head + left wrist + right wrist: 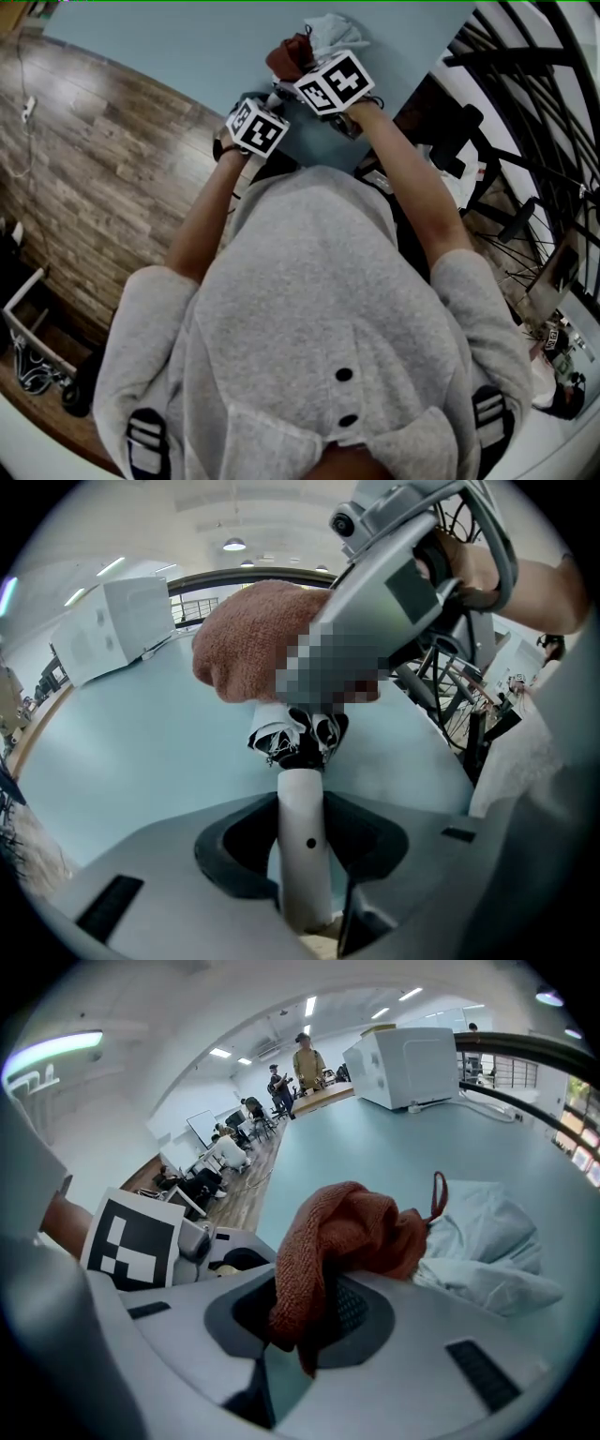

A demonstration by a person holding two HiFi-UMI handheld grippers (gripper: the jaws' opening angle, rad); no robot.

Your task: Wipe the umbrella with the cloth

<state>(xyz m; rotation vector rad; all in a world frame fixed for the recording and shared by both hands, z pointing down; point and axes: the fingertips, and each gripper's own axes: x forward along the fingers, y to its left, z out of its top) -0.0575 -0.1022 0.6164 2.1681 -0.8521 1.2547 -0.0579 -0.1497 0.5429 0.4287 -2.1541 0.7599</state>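
My left gripper [302,850] is shut on the white handle [302,808] of a folded umbrella, whose black-and-white folds [298,735] bunch just past the handle. A rust-coloured cloth [262,644] lies over the umbrella beyond them. The right gripper [300,1312] is shut on that cloth [347,1232]. Past the cloth the pale canopy fabric [487,1241] rests on the light blue table [375,1147], with a red loop at its edge. In the head view both marker cubes sit close together, left [256,127] and right [335,82], with the cloth [289,56] and pale fabric [333,33] ahead of them.
A white box-shaped appliance [403,1068] stands far back on the table. Black railings and bicycle wheels [525,141] crowd the right side. Wood floor [94,169] lies to the left of the table. Several people [305,1063] are far off in the room.
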